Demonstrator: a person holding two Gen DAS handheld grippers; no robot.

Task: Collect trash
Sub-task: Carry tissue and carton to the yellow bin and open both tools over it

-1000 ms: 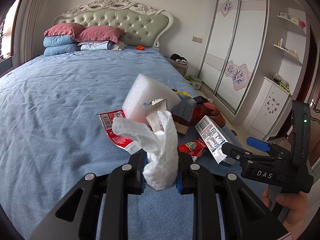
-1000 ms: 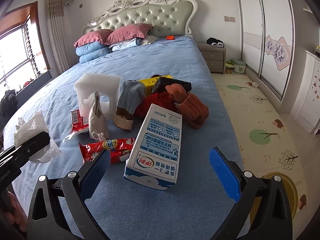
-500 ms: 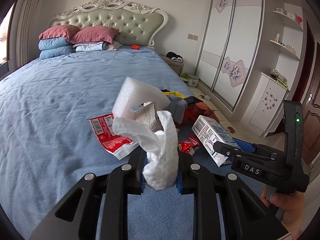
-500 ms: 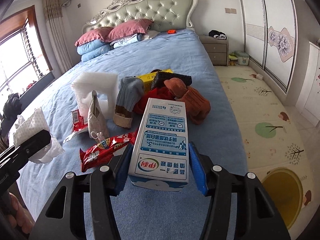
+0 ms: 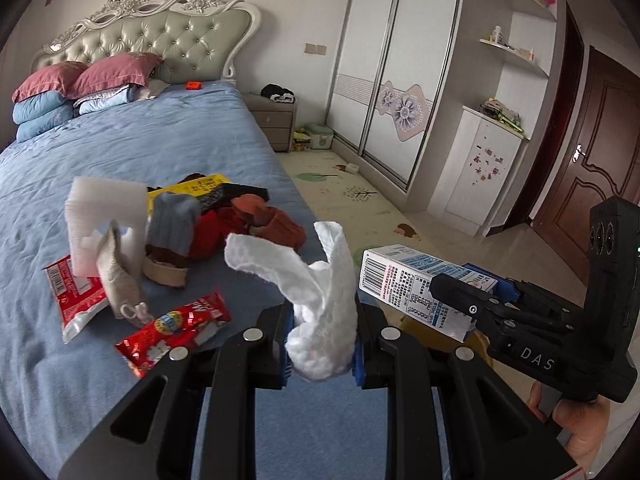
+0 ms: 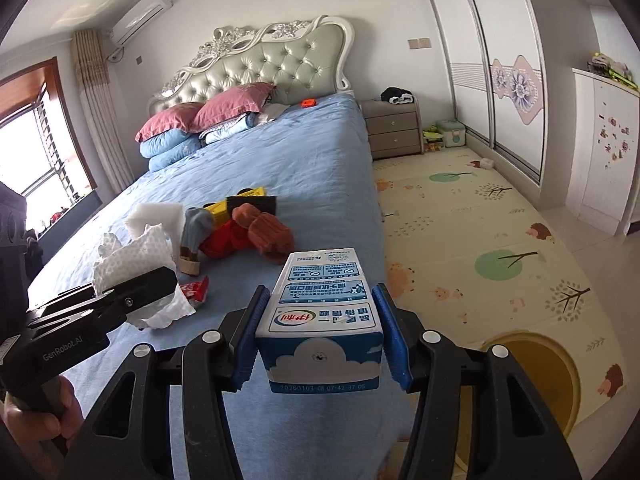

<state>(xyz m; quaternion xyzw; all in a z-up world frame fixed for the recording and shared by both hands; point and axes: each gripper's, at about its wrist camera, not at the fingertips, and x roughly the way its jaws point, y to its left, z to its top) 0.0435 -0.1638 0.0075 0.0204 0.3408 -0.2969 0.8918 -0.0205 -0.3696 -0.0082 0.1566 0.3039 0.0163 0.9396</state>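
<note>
Right gripper first: its blue pads are clamped flat on both sides of a milk carton, opened only as wide as the box, and the carton is off the bed. The carton's long axis runs straight out along the fingers toward 12 o'clock. Left gripper is pinched nearly closed on a crumpled white tissue, which flops up and out toward 11 and 12.

So both claws are full, and I'd guess the next thing is dumping this stuff. The relation that matters: in the right wrist view a yellow round bin sits on the floor mat at about 4 o'clock from the carton, just beside the bed's edge. The right hand looks nearer to it; the left gripper sits off at 9 o'clock over the bed.

What's left on the blanket, going outward from the left claw: a red snack wrapper at 9, a red-and-white packet and white foam block at 10, and a pile of socks at 11.

The left view barely shows the bin, only a yellowish sliver under the carton. But it does show the right gripper side-on, which the right view can't.
</note>
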